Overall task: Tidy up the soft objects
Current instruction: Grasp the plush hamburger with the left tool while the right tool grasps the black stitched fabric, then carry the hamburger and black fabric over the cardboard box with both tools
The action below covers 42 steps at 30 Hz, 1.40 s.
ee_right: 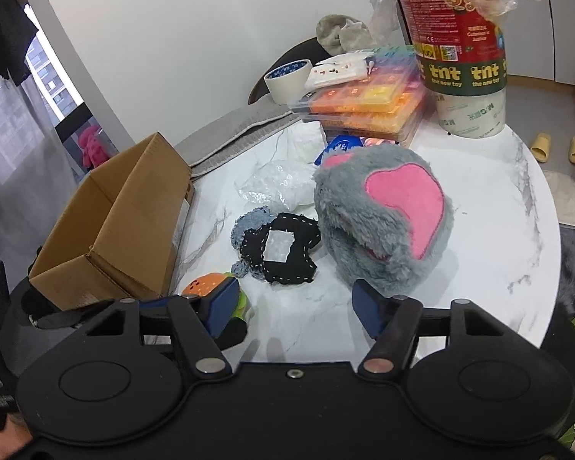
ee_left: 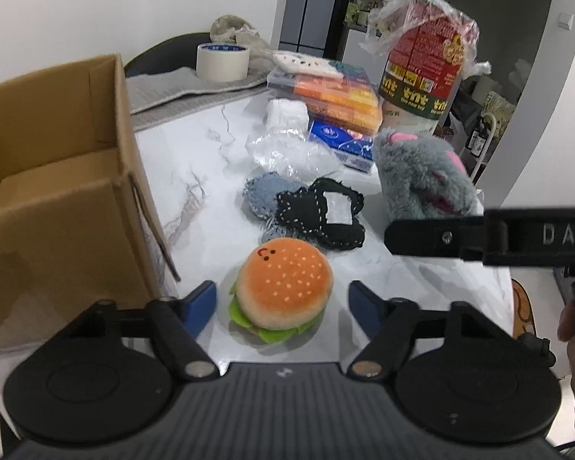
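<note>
Black tool (ee_left: 281,301), blue pads (ee_left: 201,301)

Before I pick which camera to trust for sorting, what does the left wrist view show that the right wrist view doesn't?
Only the left wrist view shows the whole burger plush between the open left gripper fingers, plus the cardboard box's empty inside.

Only the right wrist view shows the grey plush's pink ear, yellow slippers on the floor, and the window.

Both show the black stitched patch, tape roll, colourful cases and marble table.
</note>
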Each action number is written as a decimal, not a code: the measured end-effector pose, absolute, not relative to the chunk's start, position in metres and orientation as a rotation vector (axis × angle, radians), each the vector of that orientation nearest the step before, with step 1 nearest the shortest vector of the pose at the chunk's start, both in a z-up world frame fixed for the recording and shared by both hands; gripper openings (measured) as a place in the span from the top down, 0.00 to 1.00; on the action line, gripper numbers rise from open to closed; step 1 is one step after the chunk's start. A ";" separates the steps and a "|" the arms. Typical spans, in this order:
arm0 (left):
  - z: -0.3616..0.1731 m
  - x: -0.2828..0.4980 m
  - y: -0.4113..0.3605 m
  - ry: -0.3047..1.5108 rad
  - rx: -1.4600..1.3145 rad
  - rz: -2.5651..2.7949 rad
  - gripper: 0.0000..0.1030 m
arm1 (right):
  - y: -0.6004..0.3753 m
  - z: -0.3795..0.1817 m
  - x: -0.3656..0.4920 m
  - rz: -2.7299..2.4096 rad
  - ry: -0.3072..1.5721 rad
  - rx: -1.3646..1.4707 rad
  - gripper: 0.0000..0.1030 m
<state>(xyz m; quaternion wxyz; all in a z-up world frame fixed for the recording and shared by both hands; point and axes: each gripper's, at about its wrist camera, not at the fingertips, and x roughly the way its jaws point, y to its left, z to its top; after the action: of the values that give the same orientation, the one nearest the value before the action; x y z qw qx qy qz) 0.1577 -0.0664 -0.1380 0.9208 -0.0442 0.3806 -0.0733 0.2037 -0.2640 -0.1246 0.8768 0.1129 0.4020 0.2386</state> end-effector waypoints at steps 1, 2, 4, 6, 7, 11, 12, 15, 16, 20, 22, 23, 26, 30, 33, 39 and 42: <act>-0.138 0.158 -0.067 0.772 -0.080 -0.140 0.38 | -0.263 -0.126 0.206 0.498 0.843 0.237 0.38; -0.139 0.158 -0.067 0.767 -0.076 -0.129 0.43 | -0.261 -0.127 0.208 0.498 0.850 0.237 0.38; -0.137 0.158 -0.064 0.761 -0.094 -0.120 0.55 | -0.255 -0.128 0.211 0.507 0.854 0.225 0.39; -0.137 0.157 -0.059 0.756 -0.118 -0.110 0.57 | -0.250 -0.130 0.214 0.506 0.853 0.204 0.39; -0.136 0.155 -0.057 0.755 -0.122 -0.108 0.58 | -0.248 -0.131 0.216 0.508 0.855 0.203 0.41; -0.133 0.146 -0.054 0.762 -0.126 -0.123 0.58 | -0.239 -0.136 0.221 0.498 0.864 0.180 0.43; -0.133 0.144 -0.052 0.764 -0.129 -0.121 0.58 | -0.236 -0.137 0.222 0.495 0.866 0.170 0.43; -0.131 0.139 -0.049 0.767 -0.139 -0.118 0.58 | -0.228 -0.141 0.225 0.490 0.870 0.145 0.45; -0.130 0.138 -0.048 0.768 -0.140 -0.118 0.58 | -0.226 -0.142 0.226 0.489 0.873 0.140 0.46; -0.131 0.135 -0.046 0.775 -0.147 -0.117 0.58 | -0.218 -0.143 0.227 0.467 0.859 0.109 0.46; -0.130 0.134 -0.044 0.777 -0.154 -0.114 0.58 | -0.214 -0.144 0.228 0.445 0.848 0.089 0.46; -0.130 0.133 -0.043 0.775 -0.157 -0.112 0.58 | -0.212 -0.144 0.229 0.434 0.842 0.078 0.45; -0.127 0.130 -0.040 0.766 -0.159 -0.109 0.58 | -0.209 -0.145 0.230 0.424 0.828 0.062 0.46; -0.125 0.126 -0.037 0.759 -0.161 -0.102 0.58 | -0.203 -0.147 0.231 0.421 0.800 0.030 0.59; -0.124 0.123 -0.035 0.756 -0.163 -0.100 0.58 | -0.202 -0.147 0.230 0.438 0.805 0.036 0.75; -0.118 0.116 -0.034 0.745 -0.162 -0.101 0.58 | -0.205 -0.140 0.218 0.459 0.798 0.059 0.79; -0.113 0.114 -0.036 0.739 -0.160 -0.100 0.58 | -0.205 -0.130 0.210 0.463 0.777 0.046 0.79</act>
<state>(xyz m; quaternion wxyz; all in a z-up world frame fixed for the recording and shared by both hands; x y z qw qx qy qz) 0.1138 -0.0356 -0.1127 0.9282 -0.0779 0.3604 -0.0490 0.2102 -0.2050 -0.1295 0.8992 0.0220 0.3753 0.2239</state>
